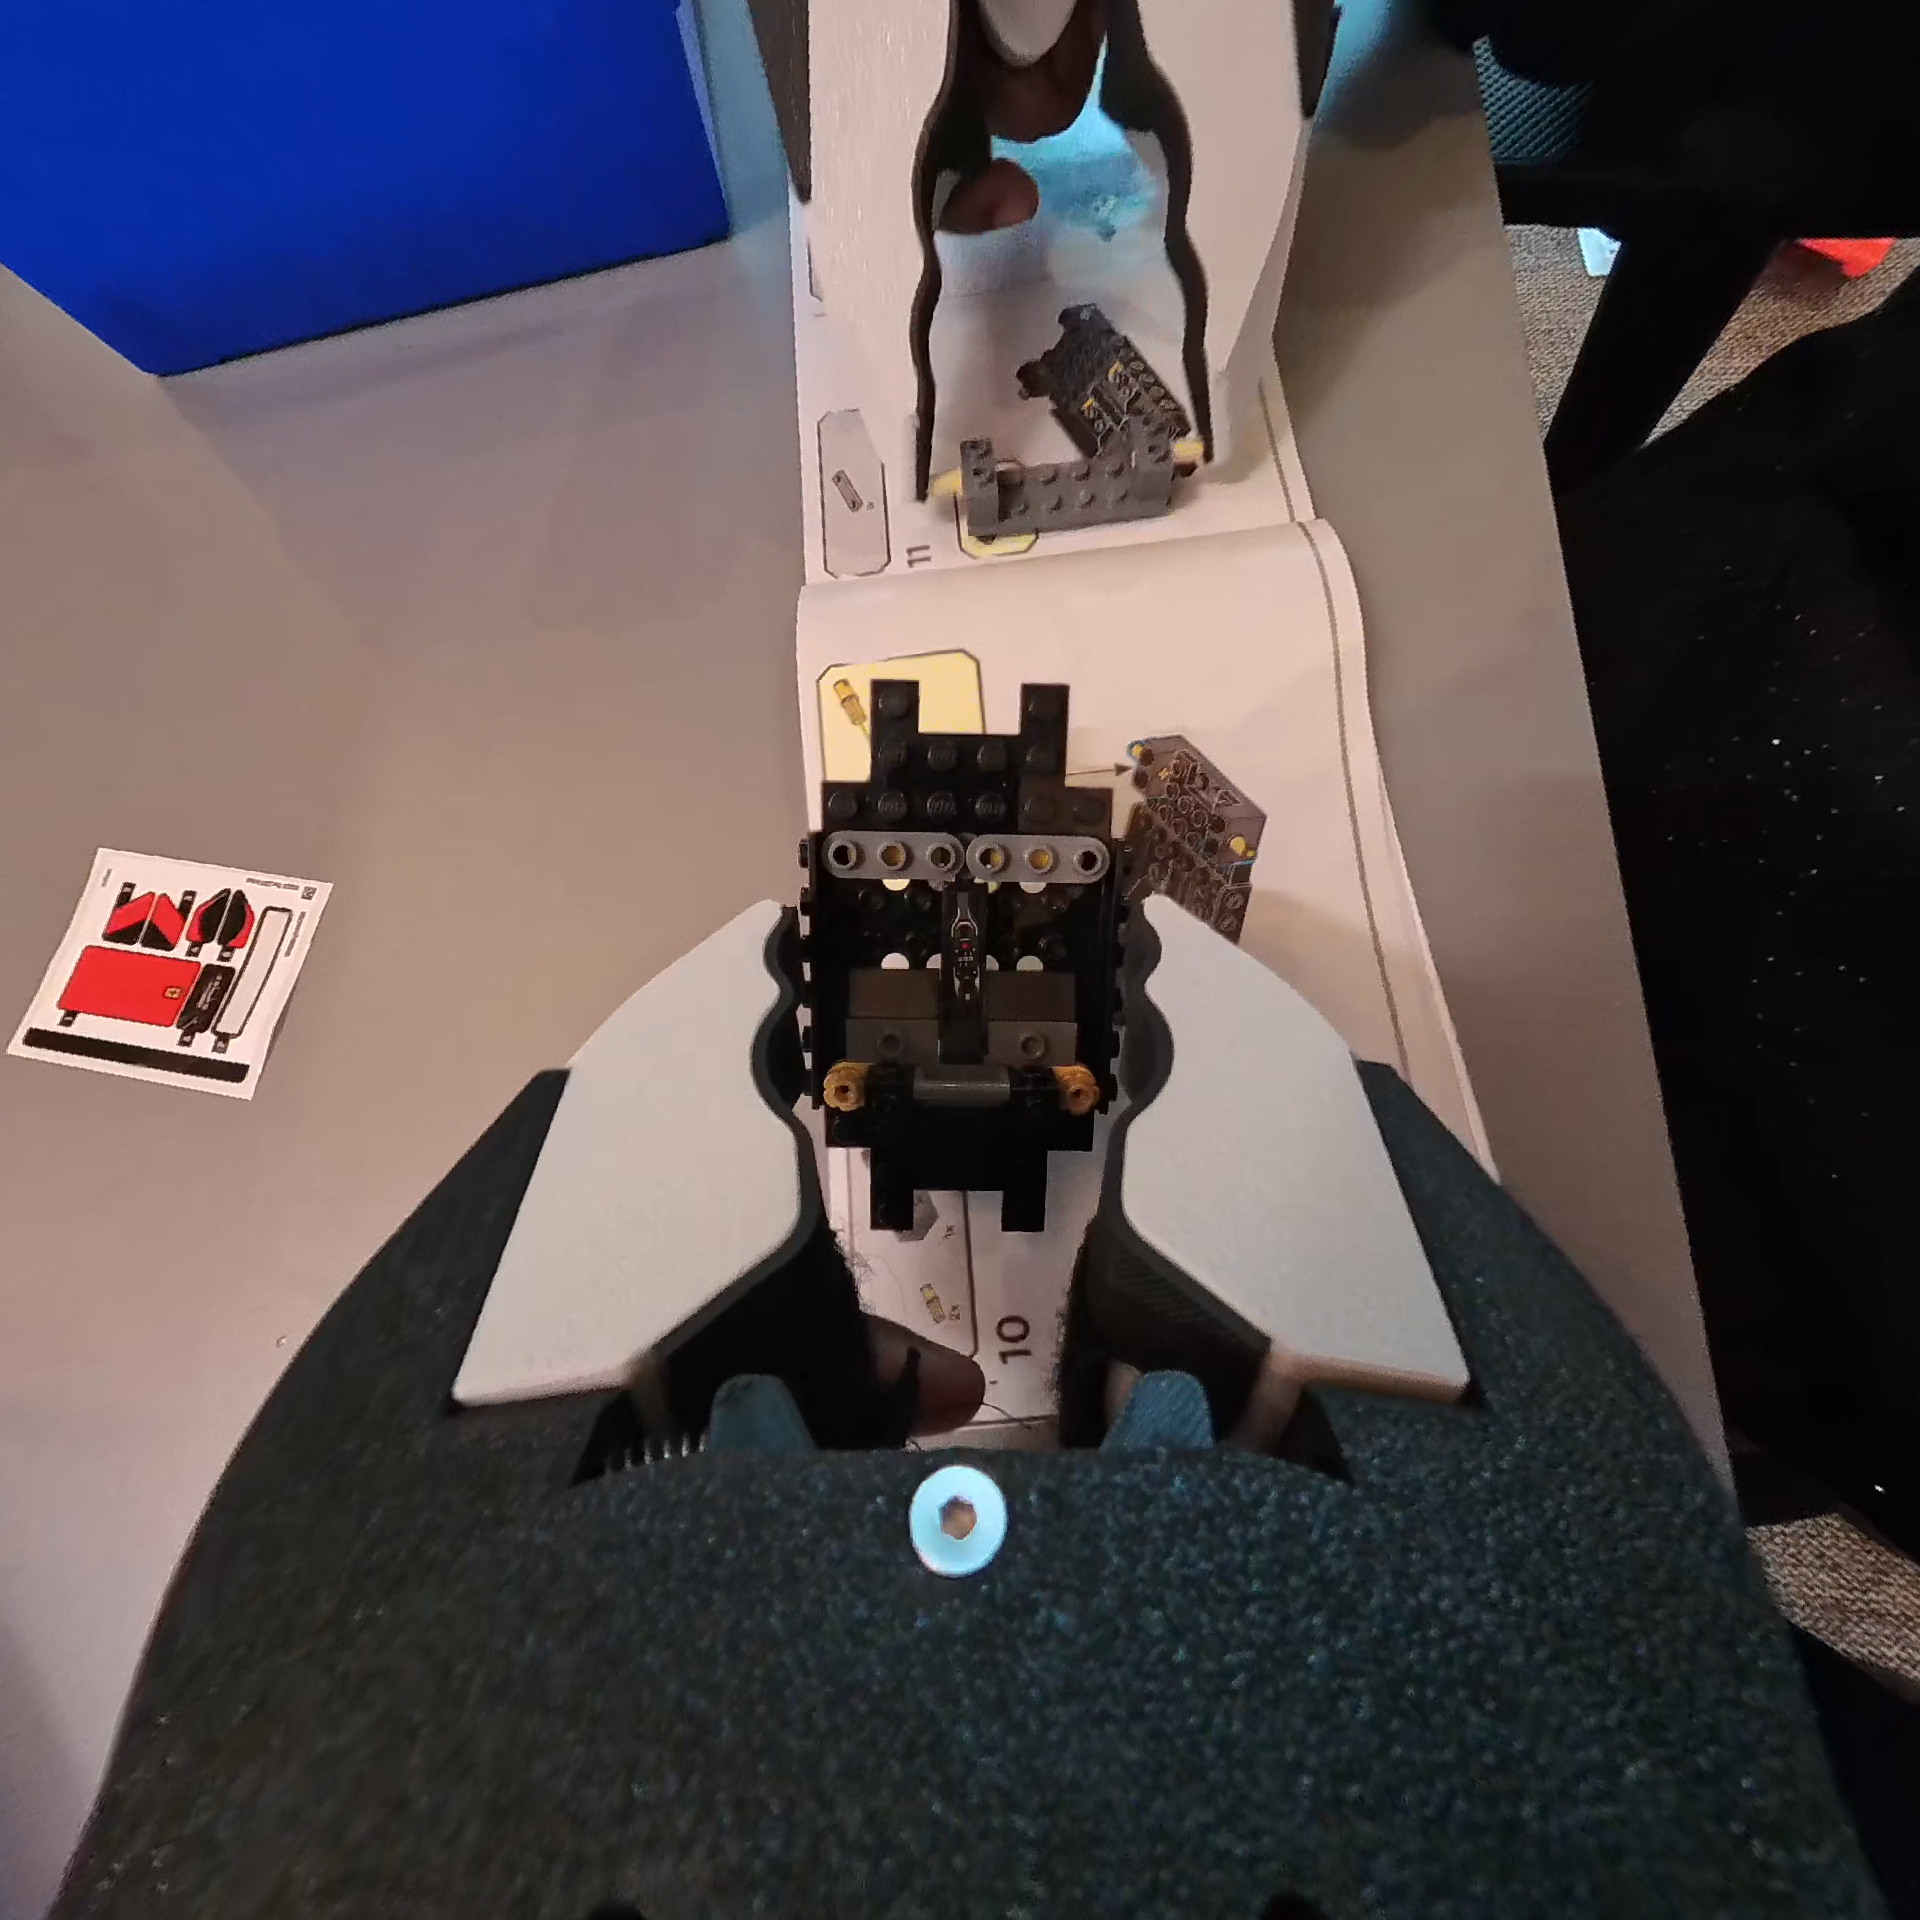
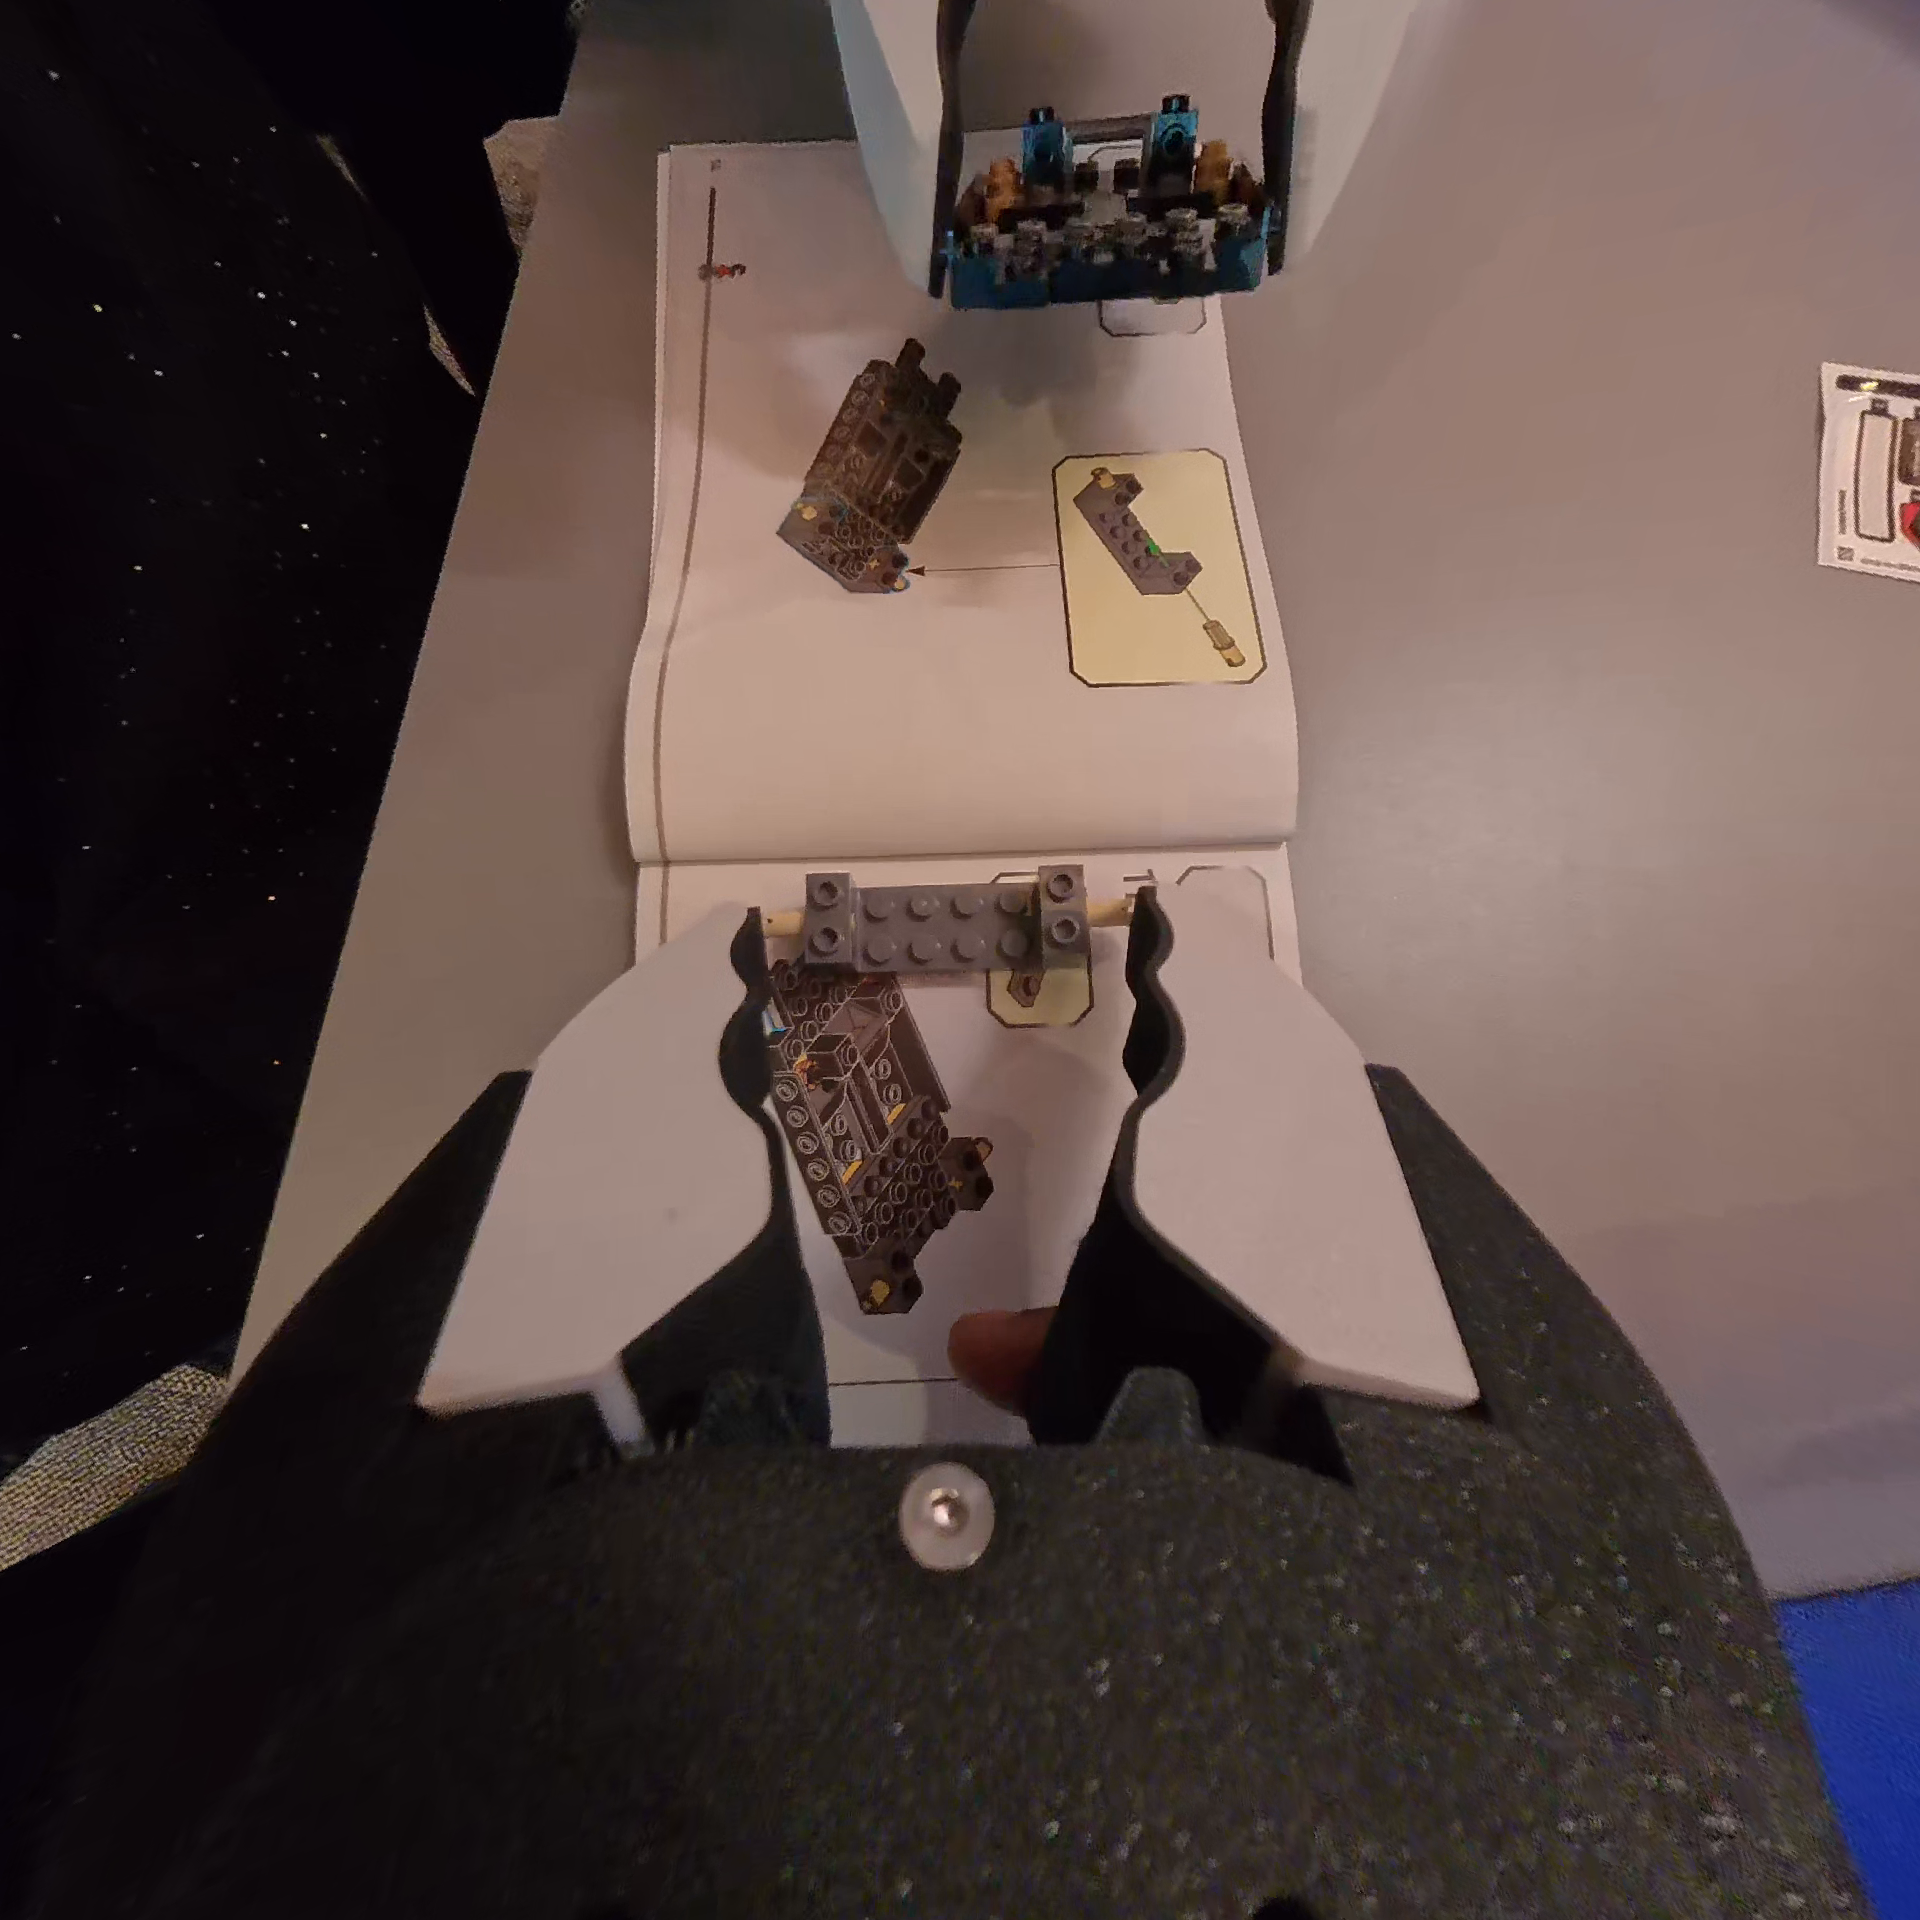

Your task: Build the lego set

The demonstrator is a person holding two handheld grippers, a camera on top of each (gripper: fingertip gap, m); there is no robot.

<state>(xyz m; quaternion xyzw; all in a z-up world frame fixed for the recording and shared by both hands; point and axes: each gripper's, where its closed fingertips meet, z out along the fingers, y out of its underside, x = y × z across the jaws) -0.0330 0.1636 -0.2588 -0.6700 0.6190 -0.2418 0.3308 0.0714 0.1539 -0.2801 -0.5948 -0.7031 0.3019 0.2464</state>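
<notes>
In the left wrist view my left gripper [image 1: 961, 935] is shut on a black lego chassis [image 1: 961, 997] with two grey beams and tan pins. It holds the chassis just above the open instruction booklet [image 1: 1143, 644]. In the right wrist view my right gripper [image 2: 945, 920] is shut on a grey stepped brick [image 2: 935, 925]. Its fingertips [image 2: 750, 935] press on tan pins sticking out of the brick's ends. The brick also shows in the left wrist view [image 1: 1070, 488], low over the far page. The left gripper and chassis [image 2: 1101, 229] show at the top of the right wrist view.
The booklet [image 2: 935, 748] lies along the grey table's edge [image 2: 436, 644], with dark floor beyond. A sticker sheet [image 1: 171, 971] lies on the table away from the edge and also shows in the right wrist view [image 2: 1870, 478]. A blue box [image 1: 343, 156] stands at the far left. The tips of one gripper are about 12 cm away from the tips of the other.
</notes>
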